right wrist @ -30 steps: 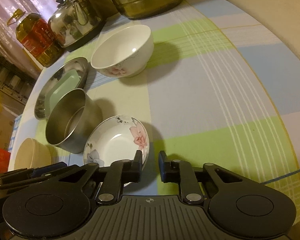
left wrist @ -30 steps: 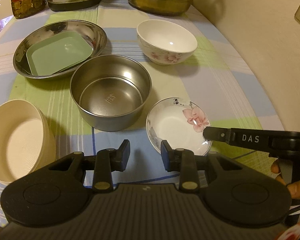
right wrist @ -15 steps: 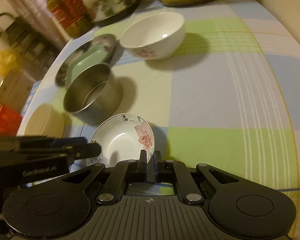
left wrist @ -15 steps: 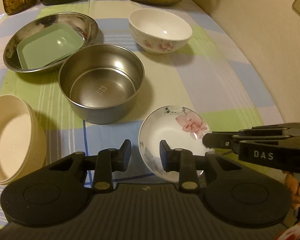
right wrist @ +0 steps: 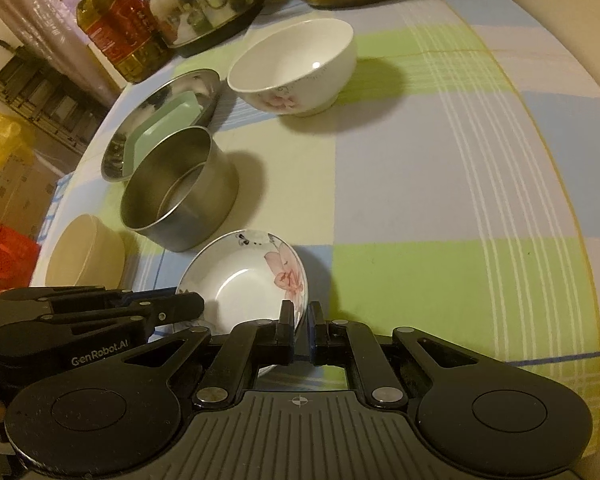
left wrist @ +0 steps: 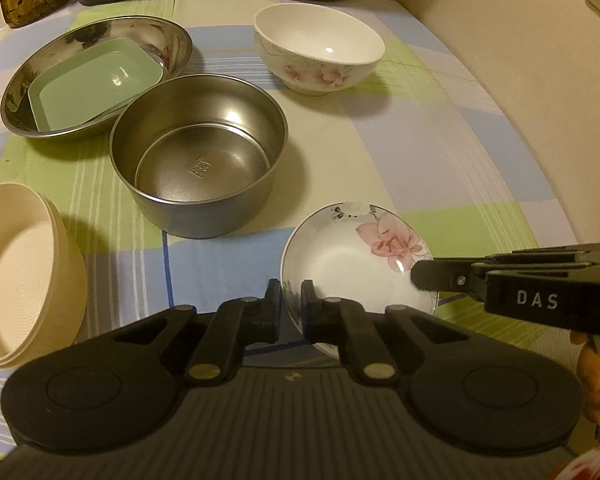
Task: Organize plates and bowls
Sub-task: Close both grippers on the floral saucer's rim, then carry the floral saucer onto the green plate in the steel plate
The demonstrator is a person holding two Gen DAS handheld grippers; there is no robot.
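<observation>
A round table covered by a checked tablecloth in blue, green and cream carries the dishes. Toward its far left edge, a wide shallow steel basin holds a pale green square plate. Just nearer stands a deep steel bowl, with stacked cream bowls at the left edge and a white floral rice bowl farther back. At the near edge sits the small floral saucer, tilted. Both grippers pinch it: the left gripper is nearly closed over its near-left rim, and the right gripper is clamped on its right rim. The saucer lies directly ahead of both, equally near, likely bound for the nearby steel bowl.
</observation>
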